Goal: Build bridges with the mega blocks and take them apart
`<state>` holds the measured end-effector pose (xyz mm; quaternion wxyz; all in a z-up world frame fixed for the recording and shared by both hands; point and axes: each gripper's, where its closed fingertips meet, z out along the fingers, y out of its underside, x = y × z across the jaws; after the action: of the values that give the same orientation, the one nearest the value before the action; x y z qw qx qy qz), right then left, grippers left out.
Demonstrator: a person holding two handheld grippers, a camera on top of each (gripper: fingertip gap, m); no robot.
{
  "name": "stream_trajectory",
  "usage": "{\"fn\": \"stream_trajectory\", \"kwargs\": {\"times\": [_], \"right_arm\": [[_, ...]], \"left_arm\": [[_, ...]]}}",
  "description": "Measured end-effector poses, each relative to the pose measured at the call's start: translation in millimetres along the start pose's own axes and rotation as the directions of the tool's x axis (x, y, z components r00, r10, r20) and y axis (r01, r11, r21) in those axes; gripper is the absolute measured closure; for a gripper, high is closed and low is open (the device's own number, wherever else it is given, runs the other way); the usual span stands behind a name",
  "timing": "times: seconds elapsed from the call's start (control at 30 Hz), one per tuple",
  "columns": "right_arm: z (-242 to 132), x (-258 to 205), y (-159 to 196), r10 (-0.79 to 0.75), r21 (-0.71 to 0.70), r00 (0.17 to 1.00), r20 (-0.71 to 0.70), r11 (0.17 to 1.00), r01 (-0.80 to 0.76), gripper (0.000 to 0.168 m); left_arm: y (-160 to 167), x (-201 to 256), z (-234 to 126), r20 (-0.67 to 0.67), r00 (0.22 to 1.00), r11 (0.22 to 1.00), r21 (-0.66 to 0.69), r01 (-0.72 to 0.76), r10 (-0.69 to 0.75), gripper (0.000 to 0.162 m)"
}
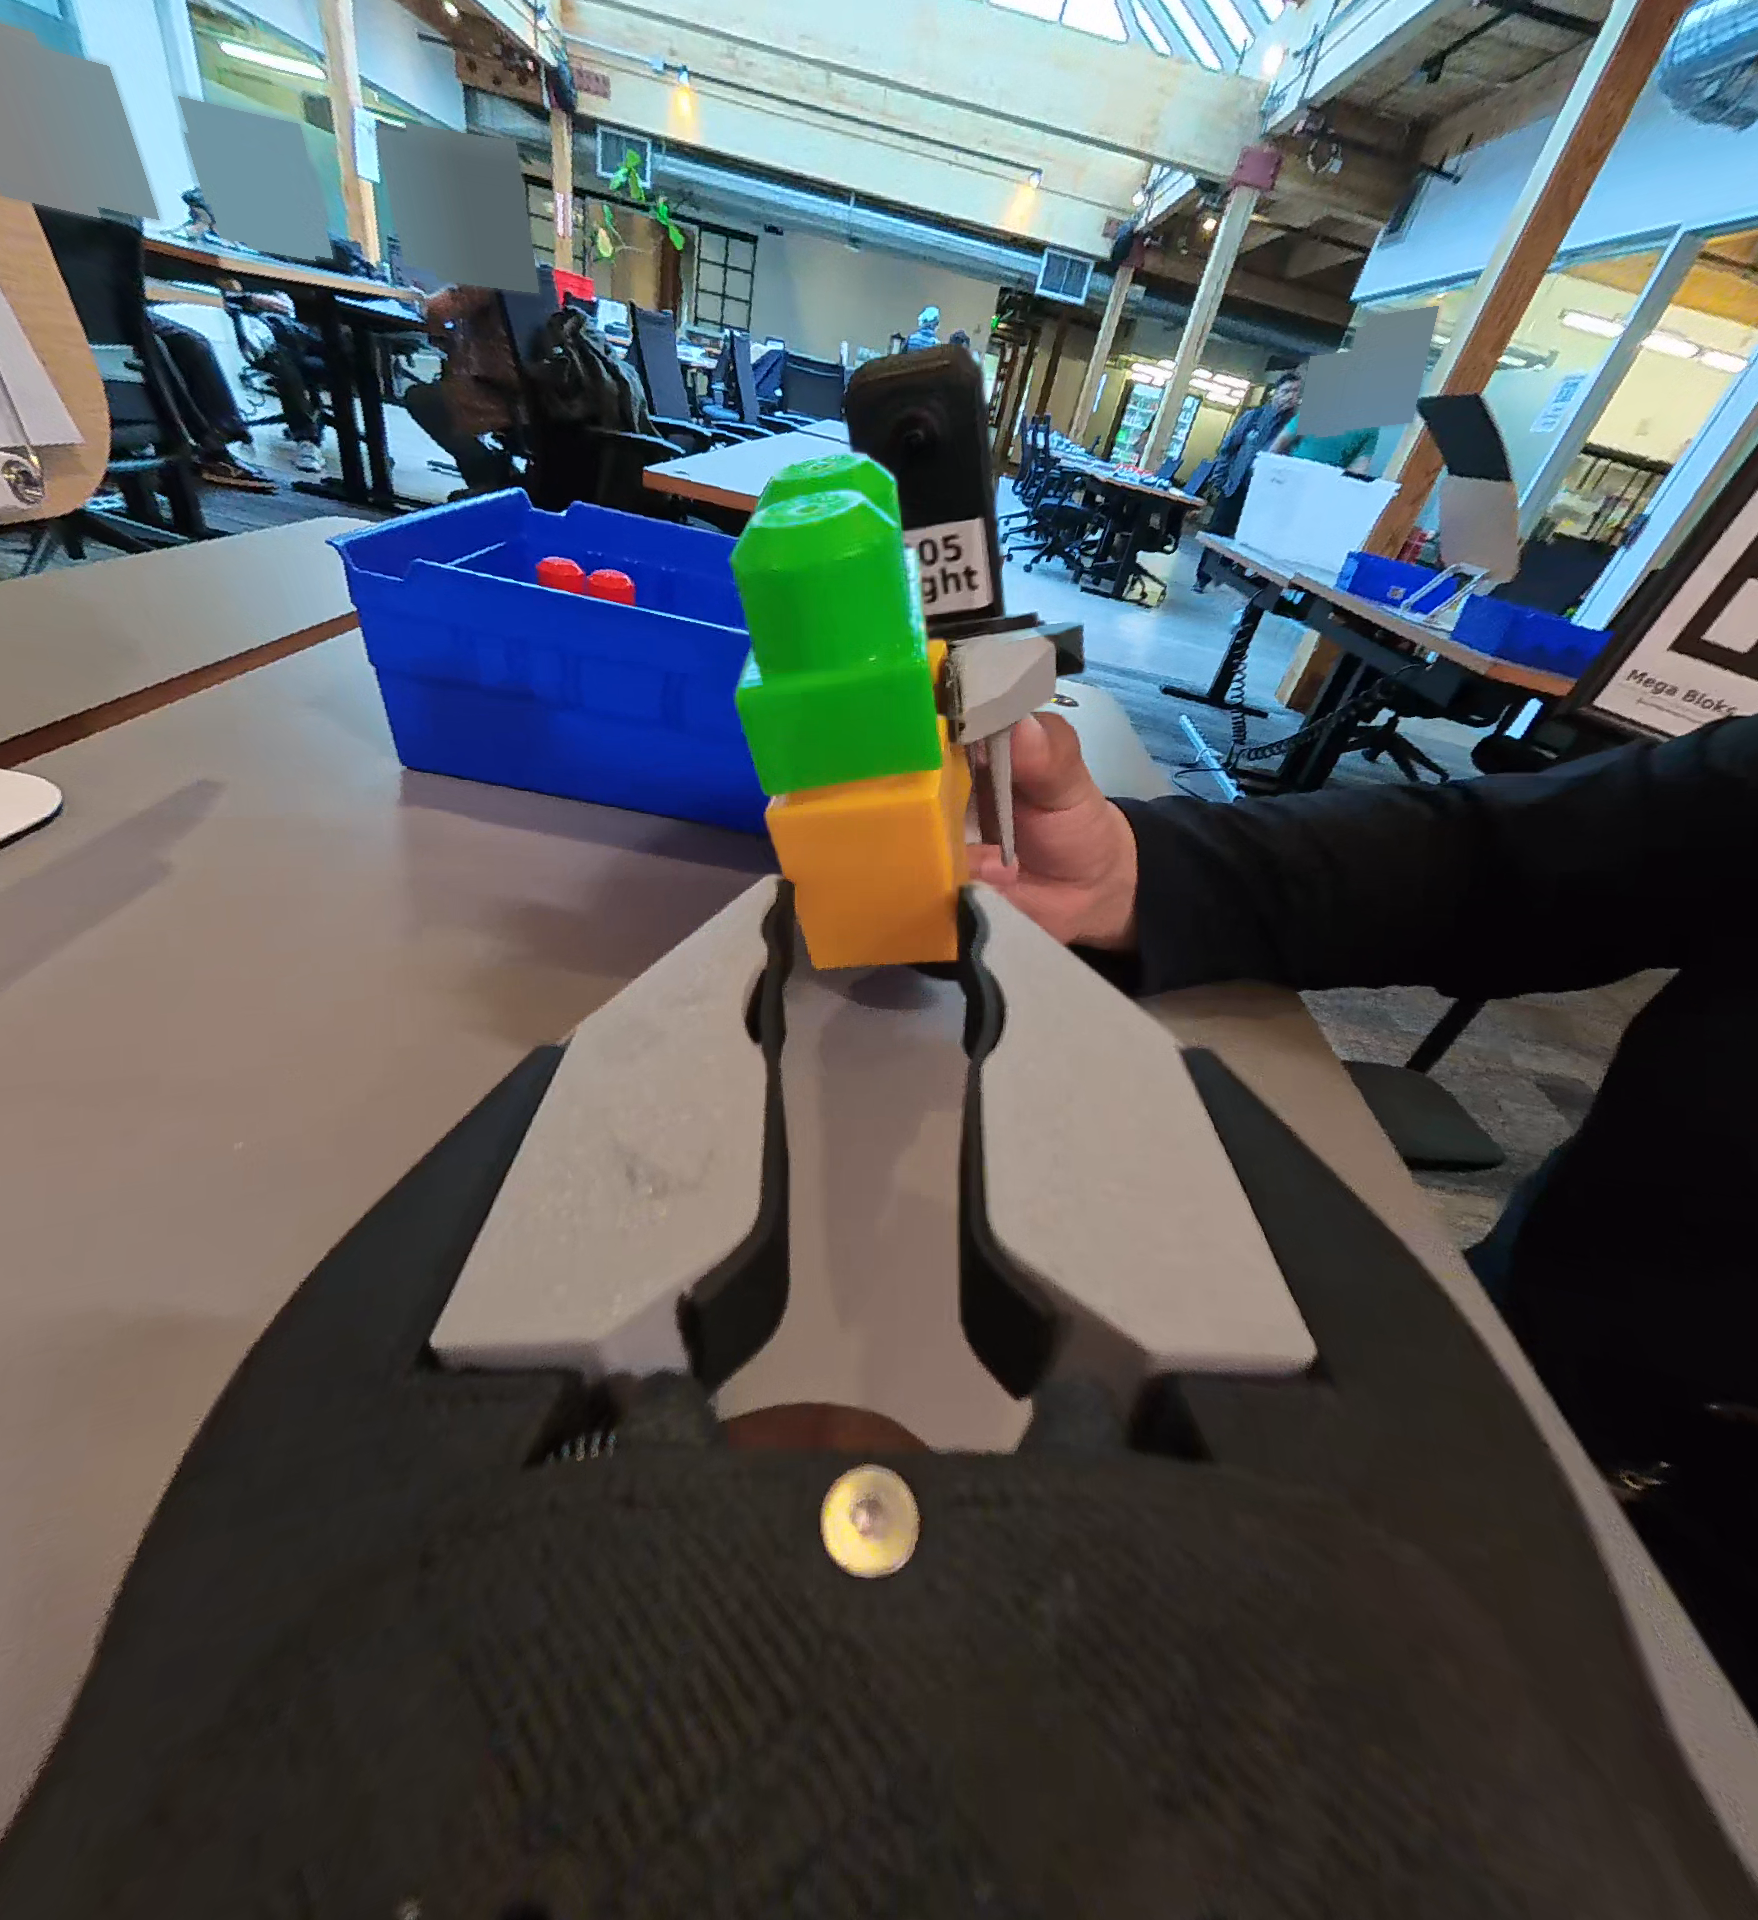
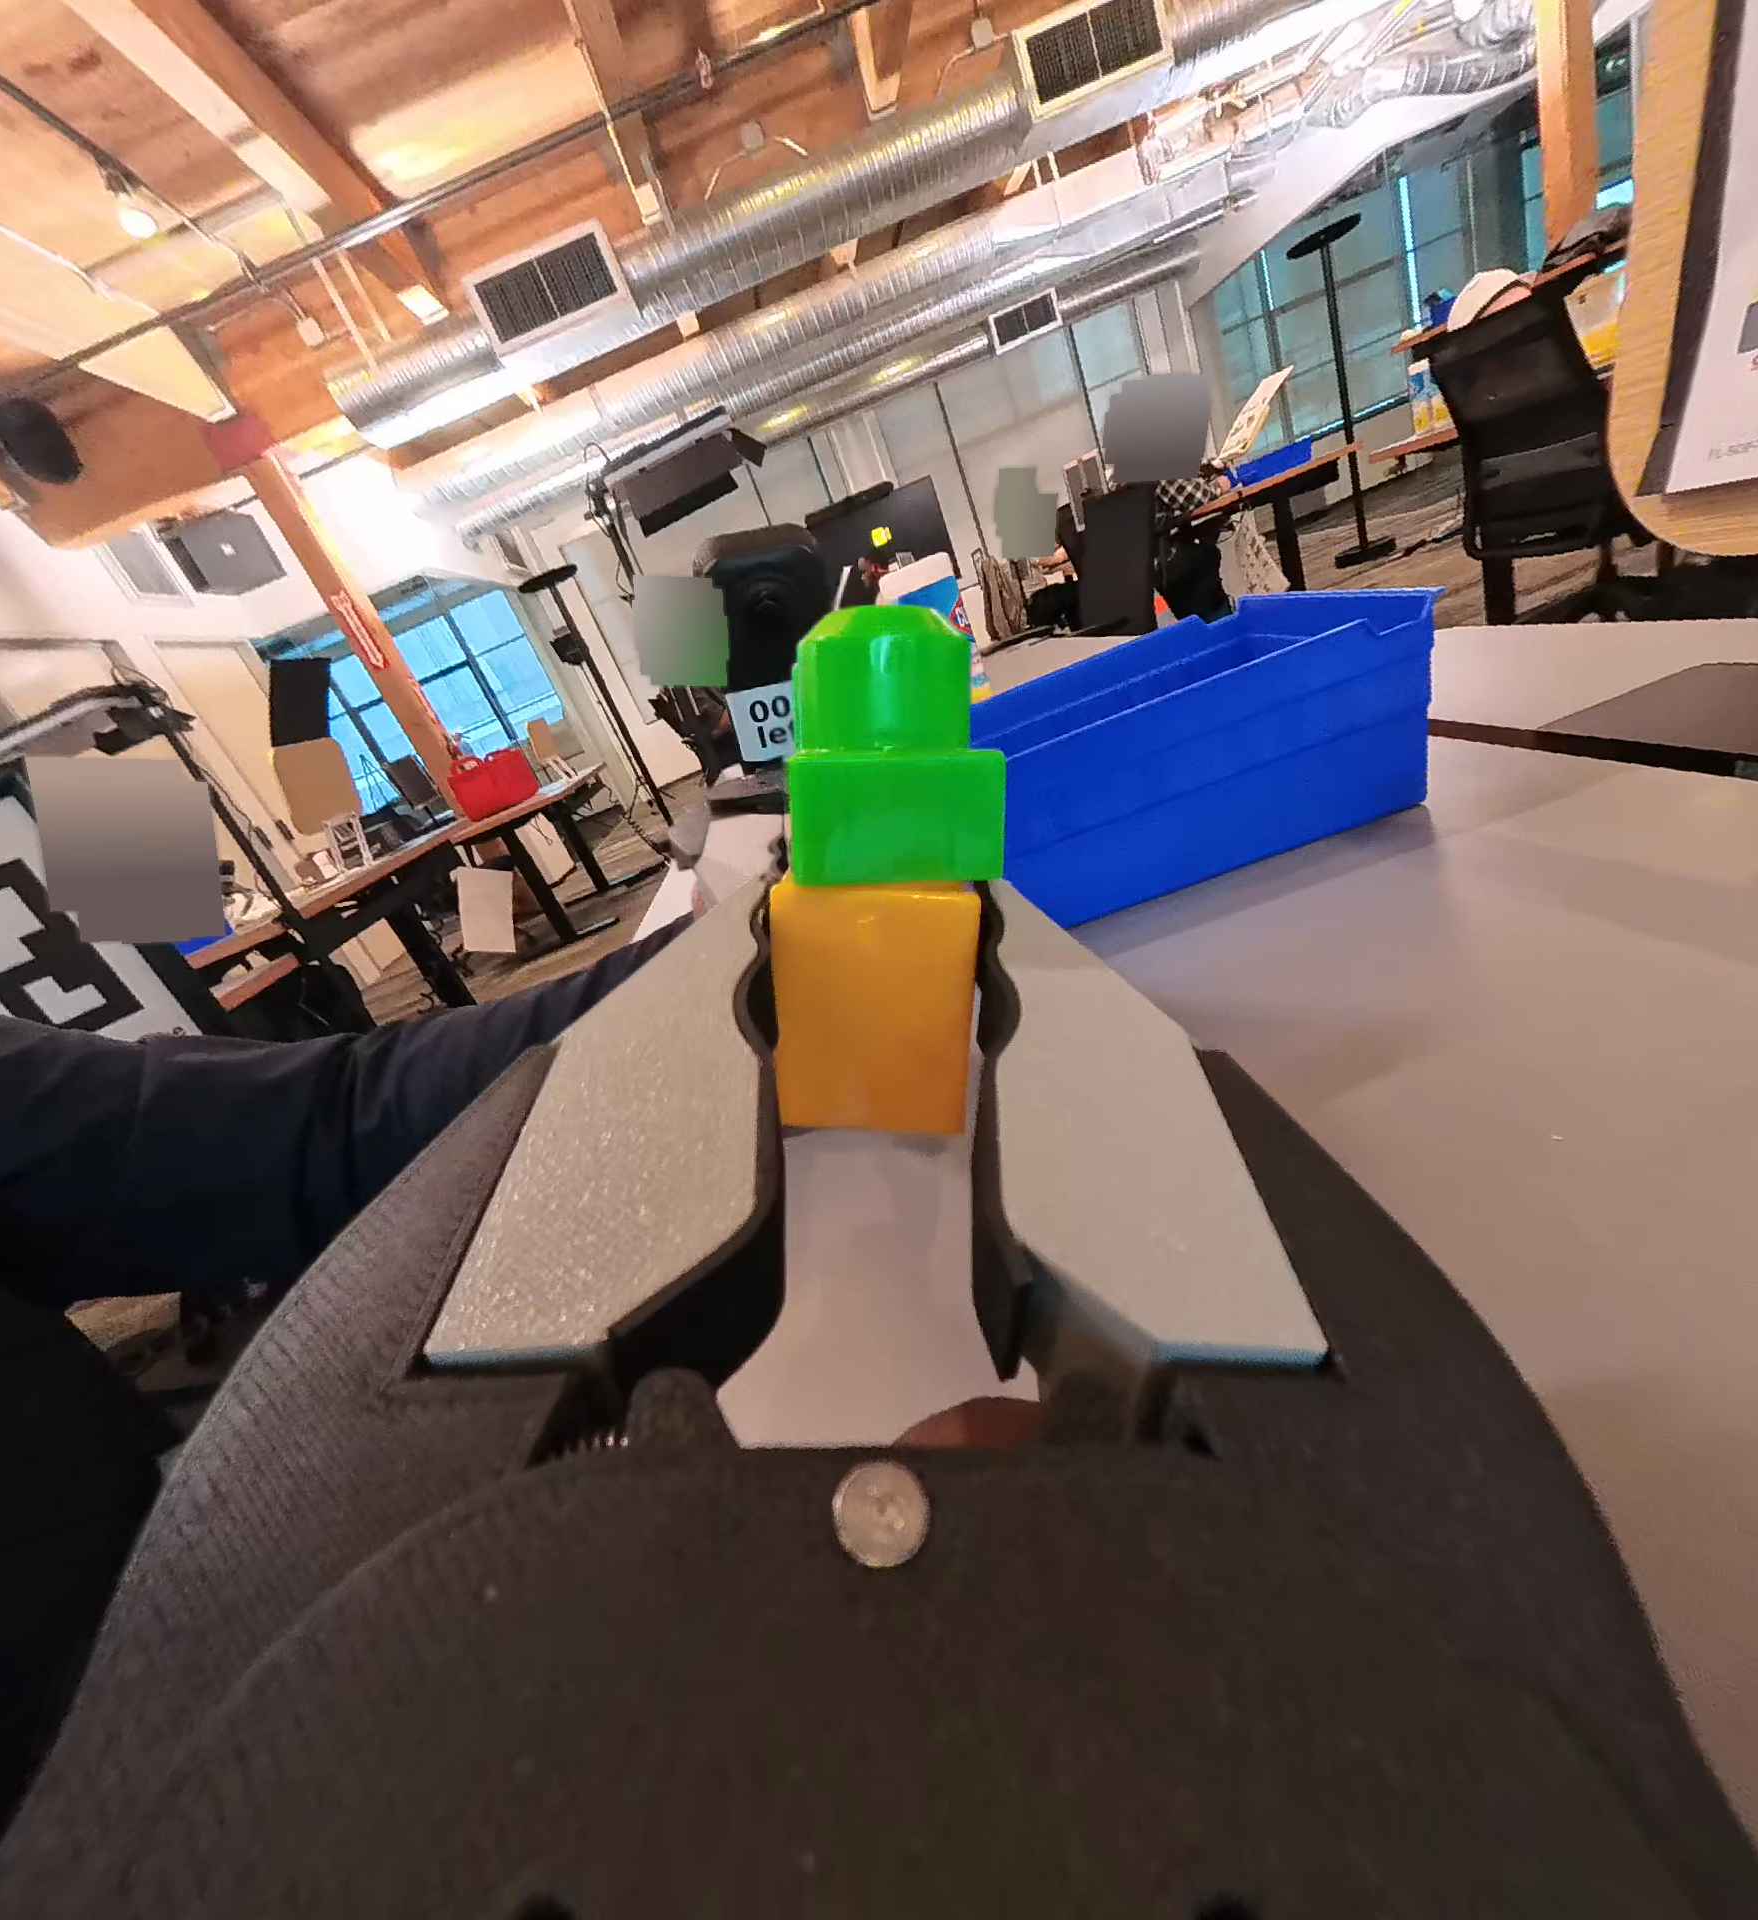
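- The left tongs (image 1: 875,914), in their own wrist view, are narrowed onto the near end of the yellow block (image 1: 870,878); both dark inner pads press its two side faces, so they grip it.
- The yellow block sits right at the tips of the left tongs, lifted clear of the grey bench (image 1: 231,987), with its shadow on the bench surface beneath.
- A green block (image 1: 828,665) is stacked on top of the yellow one, its two round studs pointing up; neither pair of tongs touches the green block.
- Behind and to the left of the stack, a blue bin (image 1: 542,675) rests on the bench, and two red studs of a red block (image 1: 584,579) show inside it.
- The right tongs (image 2: 875,997), in their own wrist view, are likewise closed to the width of the yellow block (image 2: 870,1023), one finger against each side, gripping it from the opposite end.
- In the left wrist view the right tongs (image 1: 979,790) show beyond the stack, held by a person's hand (image 1: 1062,842) in a dark sleeve; only one grey finger is clear there.
- From the right wrist view the green block (image 2: 896,790) stands directly above the tongs' tips, and the blue bin (image 2: 1218,758) lies to the right of the stack on the bench (image 2: 1477,1039).
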<state>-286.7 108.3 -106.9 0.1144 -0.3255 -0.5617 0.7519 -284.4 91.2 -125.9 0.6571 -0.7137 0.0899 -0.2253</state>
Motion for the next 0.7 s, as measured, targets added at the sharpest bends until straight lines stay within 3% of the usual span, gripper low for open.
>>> {"fn": "stream_trajectory", "kwargs": {"times": [0.17,0.3,0.4,0.47,0.5,0.63,0.7], "right_arm": [[2,1,4,0.005,-0.012,1.000,-0.010,1.000,-0.005,0.135],[0,3,0,0.044,0.026,0.999,0.006,0.999,-0.044,0.134],[-2,5,-1,0.022,0.037,1.000,-0.022,0.999,-0.021,0.135],[-3,3,-6,0.005,0.057,1.000,-0.028,0.998,-0.003,0.135],[-3,1,-6,0.002,0.055,1.000,-0.020,0.999,-0.001,0.135],[5,0,8,-0.033,-0.021,0.999,-0.031,0.999,0.032,0.135],[9,-9,12,-0.029,-0.034,0.999,0.015,0.999,0.029,0.135]], "left_arm": [[4,-4,2,0.044,0.999,0.999,-0.028,-0.026,0.027,0.133],[1,0,3,0.004,1.000,1.000,0.014,0.015,-0.015,0.126],[6,3,4,-0.047,0.996,0.997,-0.005,0.081,-0.081,0.113],[20,-4,8,-0.008,0.995,0.992,-0.082,0.094,-0.095,0.089],[24,-6,10,0.009,0.996,0.991,-0.098,0.089,-0.089,0.086],[15,6,19,-0.016,0.999,0.997,-0.065,0.031,-0.033,0.100],[13,9,22,0.001,1.000,0.998,-0.065,-0.010,0.010,0.115]]}}
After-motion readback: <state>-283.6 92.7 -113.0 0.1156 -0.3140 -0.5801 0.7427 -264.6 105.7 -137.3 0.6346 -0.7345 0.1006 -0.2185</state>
